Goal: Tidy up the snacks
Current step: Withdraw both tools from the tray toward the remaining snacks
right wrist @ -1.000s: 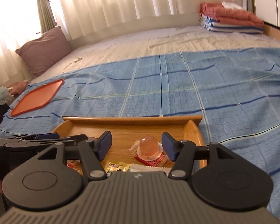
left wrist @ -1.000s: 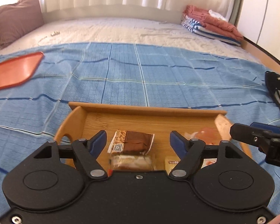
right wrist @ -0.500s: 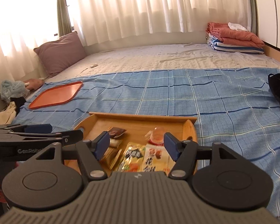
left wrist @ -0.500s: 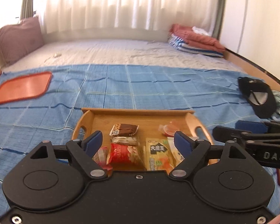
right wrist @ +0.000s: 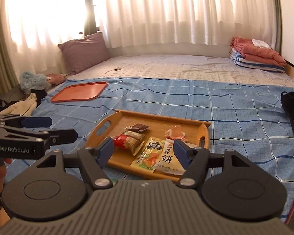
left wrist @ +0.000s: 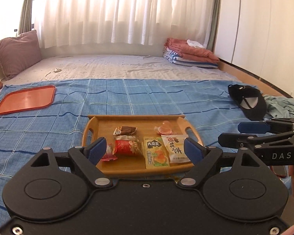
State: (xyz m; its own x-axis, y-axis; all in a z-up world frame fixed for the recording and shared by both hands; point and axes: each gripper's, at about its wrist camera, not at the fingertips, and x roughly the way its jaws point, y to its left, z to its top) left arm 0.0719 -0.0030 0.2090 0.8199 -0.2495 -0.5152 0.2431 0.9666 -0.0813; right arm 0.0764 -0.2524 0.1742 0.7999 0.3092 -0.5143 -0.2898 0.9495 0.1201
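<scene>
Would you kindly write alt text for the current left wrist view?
A wooden handled tray on a blue checked bedspread holds packaged snacks, framed by the open left gripper. The open right gripper enters at right; a flat orange tray lies far left.

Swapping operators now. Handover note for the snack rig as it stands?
Left claw: open, empty, held back from the wooden tray.
Right claw: open, empty, same.
In the tray: brown wrapped cake, red snack bag, yellow-green packet, white flower-cake packet, jelly cup.
Orange tray lies bare, far left on the blue blanket.
Done: nothing visibly sorted. Left: all of it.
</scene>
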